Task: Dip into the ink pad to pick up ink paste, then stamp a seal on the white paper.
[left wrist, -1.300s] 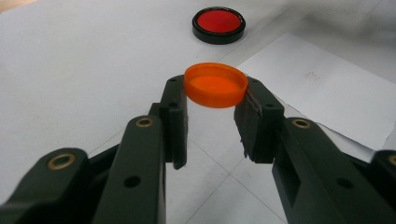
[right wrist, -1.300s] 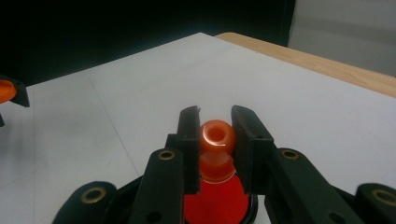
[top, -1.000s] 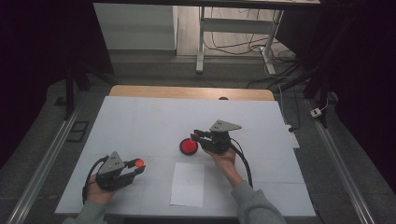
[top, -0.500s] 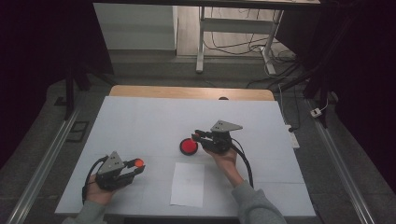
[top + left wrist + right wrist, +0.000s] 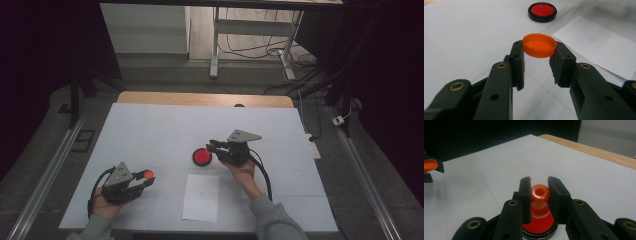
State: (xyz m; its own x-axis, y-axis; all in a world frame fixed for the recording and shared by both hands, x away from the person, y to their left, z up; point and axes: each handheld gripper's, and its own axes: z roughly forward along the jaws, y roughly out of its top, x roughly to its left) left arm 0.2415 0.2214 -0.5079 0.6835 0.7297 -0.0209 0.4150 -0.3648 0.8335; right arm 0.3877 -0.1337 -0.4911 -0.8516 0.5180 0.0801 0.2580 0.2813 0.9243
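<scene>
My left gripper [image 5: 146,178] rests near the table's front left, shut on a shallow orange cap [image 5: 539,45] held level between its pads. At the middle of the table my right gripper [image 5: 214,147] is shut on a small orange stamp with a round knob [image 5: 540,195]. The stamp stands over a round red ink pad in a black rim [image 5: 202,157], and its lower end sits at the pad's surface. In the left gripper view the red pad [image 5: 542,11] lies farther off, uncovered. A white sheet of paper [image 5: 201,197] lies flat just in front of the pad.
The white table top [image 5: 150,130] has a wooden strip [image 5: 200,99] along its far edge. Metal rails run along both sides on the floor. A desk frame and cables stand beyond the table. Both of the person's hands come in from the near edge.
</scene>
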